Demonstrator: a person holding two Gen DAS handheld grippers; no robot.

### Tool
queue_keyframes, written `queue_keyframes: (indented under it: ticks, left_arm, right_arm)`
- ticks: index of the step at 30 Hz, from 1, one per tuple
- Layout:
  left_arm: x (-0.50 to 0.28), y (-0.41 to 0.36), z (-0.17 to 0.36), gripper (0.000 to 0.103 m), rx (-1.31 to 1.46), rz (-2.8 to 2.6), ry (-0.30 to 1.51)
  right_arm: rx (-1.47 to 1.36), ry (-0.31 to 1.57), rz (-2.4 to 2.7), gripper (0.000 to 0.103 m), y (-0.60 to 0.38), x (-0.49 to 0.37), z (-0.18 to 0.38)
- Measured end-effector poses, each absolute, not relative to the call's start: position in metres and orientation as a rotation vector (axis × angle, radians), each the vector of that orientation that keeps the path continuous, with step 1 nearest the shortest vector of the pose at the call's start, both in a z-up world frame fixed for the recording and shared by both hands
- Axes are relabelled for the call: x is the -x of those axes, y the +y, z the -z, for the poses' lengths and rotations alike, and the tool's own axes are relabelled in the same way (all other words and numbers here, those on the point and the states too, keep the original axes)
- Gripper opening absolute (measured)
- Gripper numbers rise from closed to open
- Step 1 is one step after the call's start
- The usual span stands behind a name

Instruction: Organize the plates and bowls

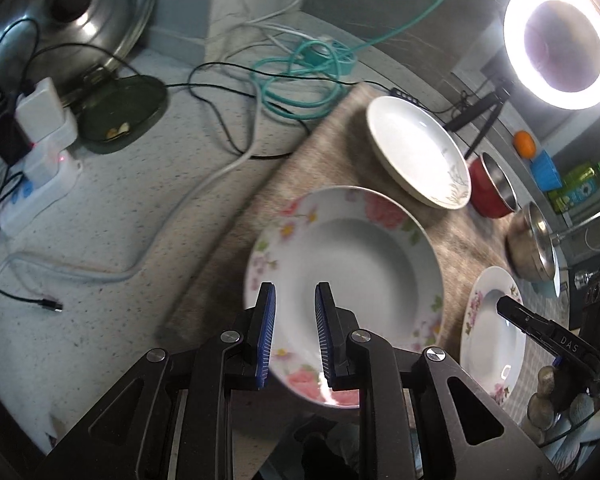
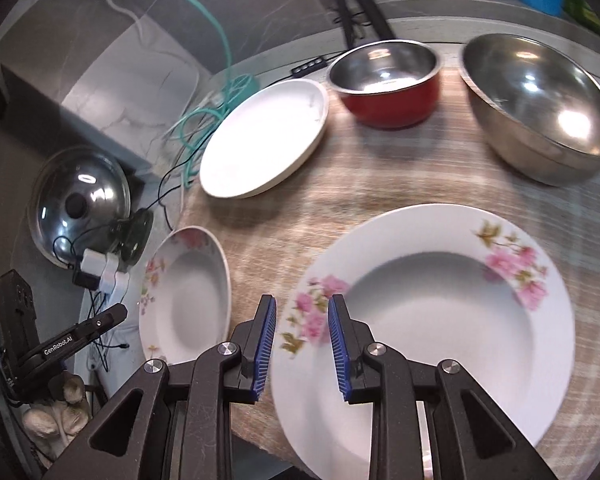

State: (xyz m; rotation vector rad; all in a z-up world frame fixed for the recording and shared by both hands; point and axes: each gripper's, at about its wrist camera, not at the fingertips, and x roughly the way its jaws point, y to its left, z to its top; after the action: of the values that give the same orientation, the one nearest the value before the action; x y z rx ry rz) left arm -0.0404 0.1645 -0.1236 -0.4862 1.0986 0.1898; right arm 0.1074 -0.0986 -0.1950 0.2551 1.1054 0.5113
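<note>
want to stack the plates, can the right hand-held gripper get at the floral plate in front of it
Probably yes: the right hand-held gripper is open, straddling the near rim of the floral plate, with nothing between.

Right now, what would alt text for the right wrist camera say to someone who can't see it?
The open right gripper straddles the near rim of a floral plate on a woven mat. Beyond stand a plain white plate, a red steel-lined bowl and a large steel bowl; a second floral plate lies left.

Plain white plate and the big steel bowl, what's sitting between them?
In the right wrist view, the red bowl with a steel inside sits between the plain white plate and the big steel bowl.
</note>
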Motion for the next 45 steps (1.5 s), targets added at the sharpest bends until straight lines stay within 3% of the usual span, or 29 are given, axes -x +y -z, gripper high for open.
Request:
queue_keyframes:
  ticks: [29, 37, 45]
  left_arm:
    - [0.033, 0.197, 0.167, 0.019, 0.607, -0.169, 1.166]
    - [0.028, 0.194, 0.168, 0.011, 0.603, -0.158, 1.161]
    - [0.027, 0.195, 0.167, 0.011, 0.613, -0.176, 1.158]
  right_arm:
    - [-0.094, 1.225, -0.621, 0.024, -0.008, -0.140, 0.230]
    - [-0.095, 1.233, -0.655, 0.013, 0.001, -0.141, 0.232]
    - [-0.099, 1.232, -0.651, 0.013, 0.003, -0.141, 0.231]
